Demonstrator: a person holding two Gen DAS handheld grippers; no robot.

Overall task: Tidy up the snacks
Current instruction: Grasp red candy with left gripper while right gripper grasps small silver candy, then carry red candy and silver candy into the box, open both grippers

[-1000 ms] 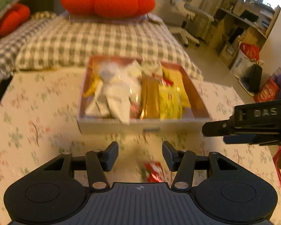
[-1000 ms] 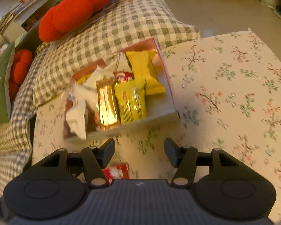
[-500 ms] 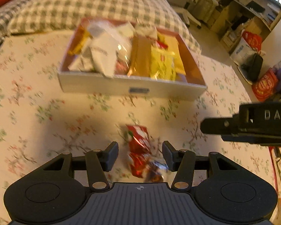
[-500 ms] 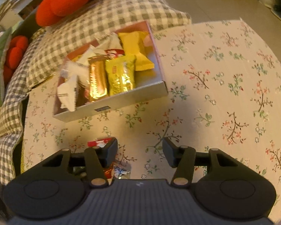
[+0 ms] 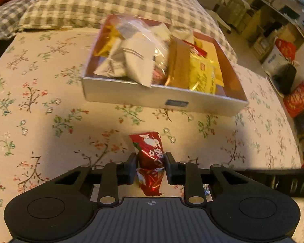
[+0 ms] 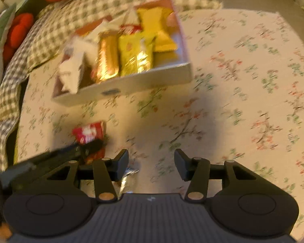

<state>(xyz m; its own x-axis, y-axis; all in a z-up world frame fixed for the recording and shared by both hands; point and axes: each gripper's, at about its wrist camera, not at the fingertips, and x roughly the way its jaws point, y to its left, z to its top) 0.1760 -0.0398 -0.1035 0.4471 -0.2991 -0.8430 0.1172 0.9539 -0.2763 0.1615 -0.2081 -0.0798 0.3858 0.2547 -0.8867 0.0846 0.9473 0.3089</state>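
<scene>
A red snack packet [image 5: 152,158] lies on the floral tablecloth, between the fingers of my left gripper [image 5: 151,169], which is shut on it. The same packet [image 6: 89,133] shows at the lower left of the right wrist view, with the left gripper's finger [image 6: 91,144] on it. A white shallow box [image 5: 131,94] behind it holds several white, gold and yellow snack packets [image 5: 202,75]. My right gripper [image 6: 151,165] is open and empty over bare cloth, to the right of the packet. The box also shows in the right wrist view [image 6: 143,81].
A grey checked cushion [image 5: 91,2] and red pillows [image 6: 20,30] lie beyond the table's far edge. Shelves, bags and a chair stand on the floor at the right [image 5: 283,46]. A crinkled silver wrapper [image 6: 127,174] lies by my right gripper's left finger.
My left gripper moved forward and down over the red packet and closed on it. The right gripper shifted closer to the table and stayed open.
</scene>
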